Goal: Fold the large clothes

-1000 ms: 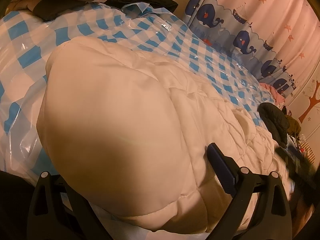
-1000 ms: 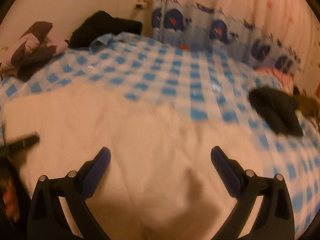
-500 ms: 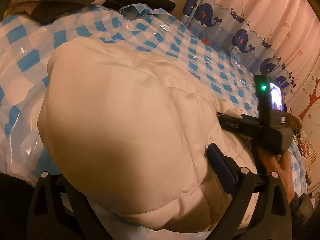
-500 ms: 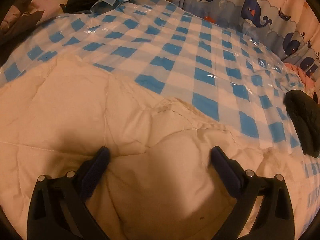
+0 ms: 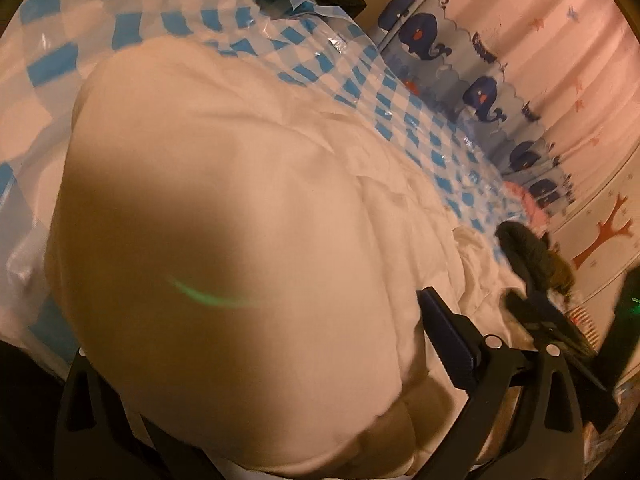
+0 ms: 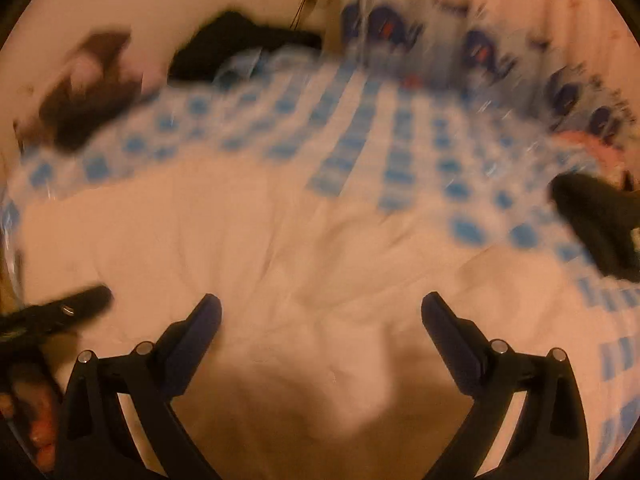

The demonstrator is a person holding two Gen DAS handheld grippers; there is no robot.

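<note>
1. A cream padded coat is spread on a bed covered by a blue-checked plastic sheet.
2. The left gripper is set around a bulging fold of the coat; whether it is clamped cannot be told.
3. The right gripper is held above the coat, fingers wide apart, nothing gripped.

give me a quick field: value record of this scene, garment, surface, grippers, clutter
garment: cream quilted coat, puffy, lying bunched on the bed
surface: blue and white checked plastic sheet under the coat
left gripper: jaws spread wide, coat bulging between them, one finger hidden by the fabric
right gripper: open, above the coat, holding nothing; view blurred
clutter: dark garment at the right, black clothes at the far edge
backdrop: whale-print curtain
</note>
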